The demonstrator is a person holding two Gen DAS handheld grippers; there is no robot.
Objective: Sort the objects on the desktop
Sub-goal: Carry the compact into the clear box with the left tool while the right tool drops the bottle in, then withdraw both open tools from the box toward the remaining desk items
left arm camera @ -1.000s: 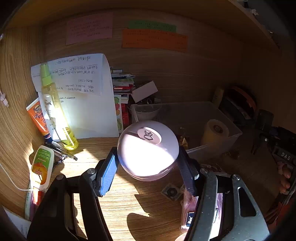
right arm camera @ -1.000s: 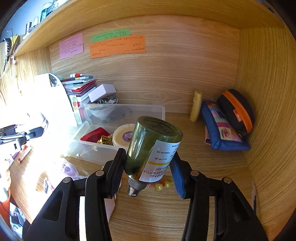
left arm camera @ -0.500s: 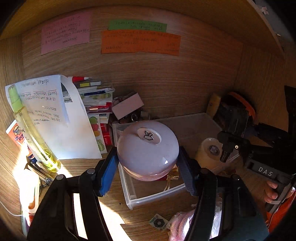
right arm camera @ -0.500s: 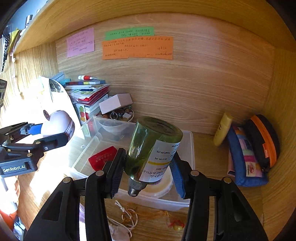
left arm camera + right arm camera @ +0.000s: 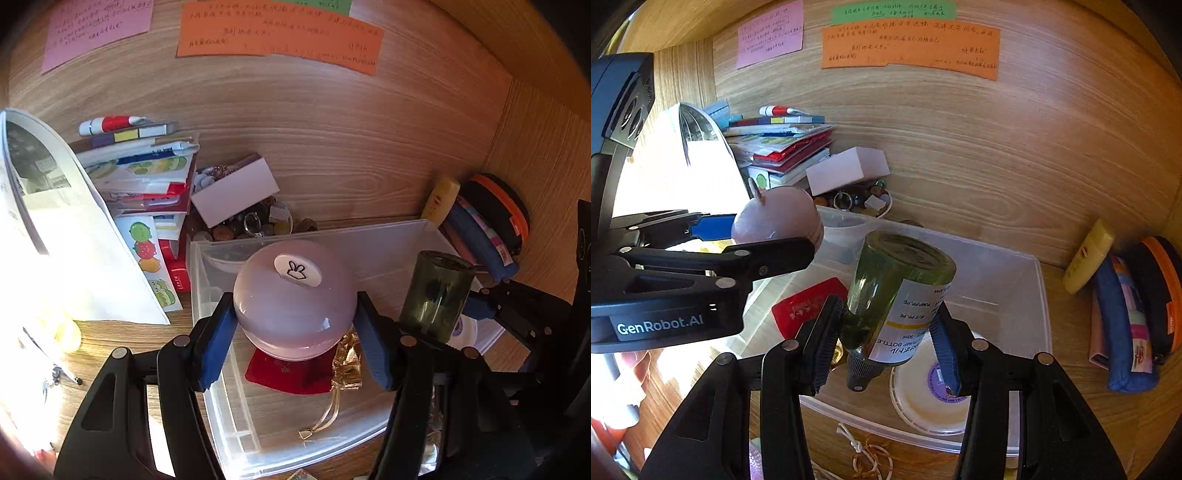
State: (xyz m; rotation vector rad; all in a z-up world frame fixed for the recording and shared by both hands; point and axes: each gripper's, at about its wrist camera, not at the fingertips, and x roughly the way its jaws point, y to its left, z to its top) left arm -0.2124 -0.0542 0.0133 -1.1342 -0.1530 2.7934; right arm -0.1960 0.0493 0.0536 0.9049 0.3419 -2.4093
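Over the clear plastic bin on the wooden desk, both grippers hang side by side with their loads. On the left, the left gripper has its blue-padded fingers clamped on either side of a round pale-pink container, rabbit-logo cap facing up; the container hangs above a red card and a gold ribbon pouch lying on the bin floor. From the right wrist view that same gripper reaches in level from the left, the pink ball sitting just past the bin's near-left corner. And the right gripper is pinched tight on a dark green pump bottle, which is tipped over, base up and away, nozzle pointing down toward the camera, white label turned to the right finger. It hovers inside the bin's outline, above a white round tub lid resting in the near-right corner. Behind the bin, a stack of books and a white box lean by the back wall; a yellow tube and a blue pouch sit well off to the right.
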